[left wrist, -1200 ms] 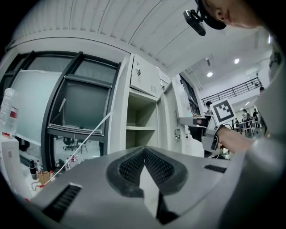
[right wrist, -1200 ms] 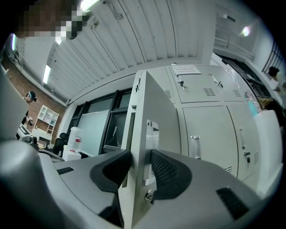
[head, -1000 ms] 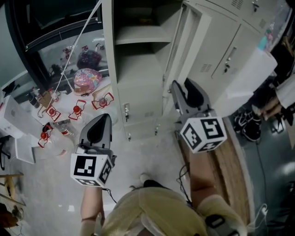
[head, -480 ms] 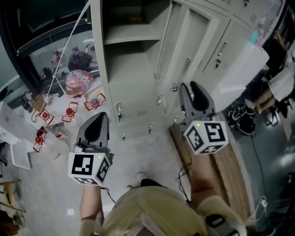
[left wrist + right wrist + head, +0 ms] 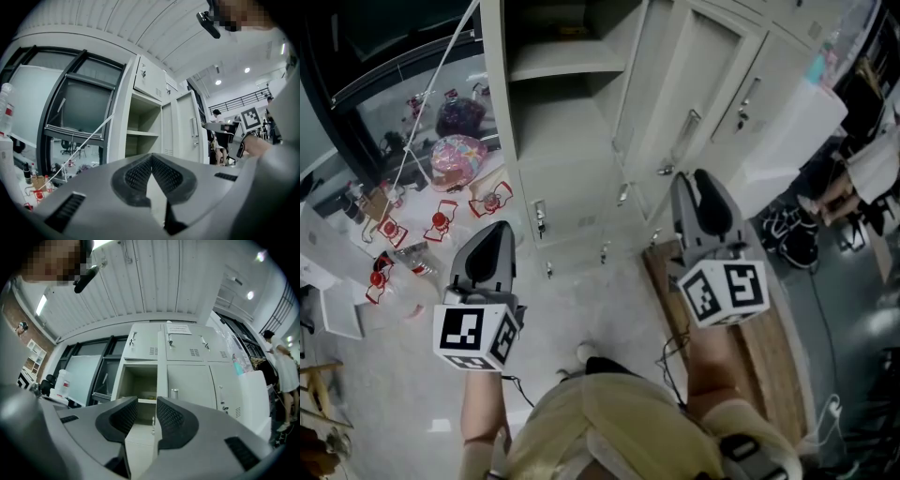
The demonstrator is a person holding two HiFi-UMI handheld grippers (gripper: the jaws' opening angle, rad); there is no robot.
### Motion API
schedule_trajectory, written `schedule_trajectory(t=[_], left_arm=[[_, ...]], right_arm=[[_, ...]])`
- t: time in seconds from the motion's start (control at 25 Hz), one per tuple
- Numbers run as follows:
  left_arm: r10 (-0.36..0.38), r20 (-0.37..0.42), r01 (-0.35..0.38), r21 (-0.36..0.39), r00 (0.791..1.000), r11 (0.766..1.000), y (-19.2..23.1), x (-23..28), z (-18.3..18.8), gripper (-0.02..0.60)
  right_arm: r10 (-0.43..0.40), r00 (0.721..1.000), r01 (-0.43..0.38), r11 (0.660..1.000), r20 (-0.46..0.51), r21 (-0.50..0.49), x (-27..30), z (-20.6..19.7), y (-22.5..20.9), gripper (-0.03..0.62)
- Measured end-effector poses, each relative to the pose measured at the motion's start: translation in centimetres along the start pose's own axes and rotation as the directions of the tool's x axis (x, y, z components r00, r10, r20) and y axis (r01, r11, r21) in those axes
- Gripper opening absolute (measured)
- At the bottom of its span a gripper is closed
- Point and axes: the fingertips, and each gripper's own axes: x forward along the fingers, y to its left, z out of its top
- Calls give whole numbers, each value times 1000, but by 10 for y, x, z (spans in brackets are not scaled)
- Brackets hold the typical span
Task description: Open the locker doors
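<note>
The cream lockers (image 5: 581, 178) stand ahead. In the left column one compartment (image 5: 562, 56) is open, with a shelf inside; its door (image 5: 675, 84) is swung to the right. The lower door (image 5: 567, 202) and the doors to the right (image 5: 187, 385) are closed. My left gripper (image 5: 495, 234) hovers over the floor in front of the left column, jaws shut and empty (image 5: 151, 158). My right gripper (image 5: 692, 178) is held near the open door's handle (image 5: 686, 124) without touching it. Its jaws stand open with nothing between them (image 5: 146, 401).
Clutter lies on the floor at left: a pink patterned bag (image 5: 457, 150), red-and-white items (image 5: 441, 220) and a bottle (image 5: 412, 255). A dark window frame (image 5: 356, 84) is at far left. A wooden board (image 5: 750, 347) lies under my right arm. A person's legs and shoes (image 5: 797, 239) are at right.
Both grippers have drifted slightly back from the lockers, the right one also rightward. The lockers sit a little further left in the head view.
</note>
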Motion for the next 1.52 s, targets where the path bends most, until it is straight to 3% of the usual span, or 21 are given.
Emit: schedule_trajectory(t=[0.16, 0.4, 0.84, 1.08, 1.32, 1.52], left_arm=[[26, -2, -26, -11, 1000, 1000, 8, -8, -5, 4], [79, -32, -80, -21, 996, 997, 22, -21, -17, 4], [209, -83, -215, -70, 974, 974, 60, -41, -53, 3], [265, -111, -275, -94, 958, 957, 77, -37, -84, 3], [348, -142, -366, -122, 927, 923, 92, -32, -119, 5], [376, -182, -393, -71, 909, 917, 99, -29, -143, 5]], right_arm=[[97, 995, -97, 995, 10, 12, -5, -2, 39, 123], [223, 973, -219, 974, -66, 66, 10, -42, 88, 123], [385, 902, -371, 923, -195, 103, 48, -138, 160, 123], [426, 862, -408, 905, -275, 120, 68, -208, 180, 123], [439, 837, -417, 898, -327, 139, 88, -273, 186, 123], [420, 823, -386, 907, -382, 165, 111, -330, 187, 123]])
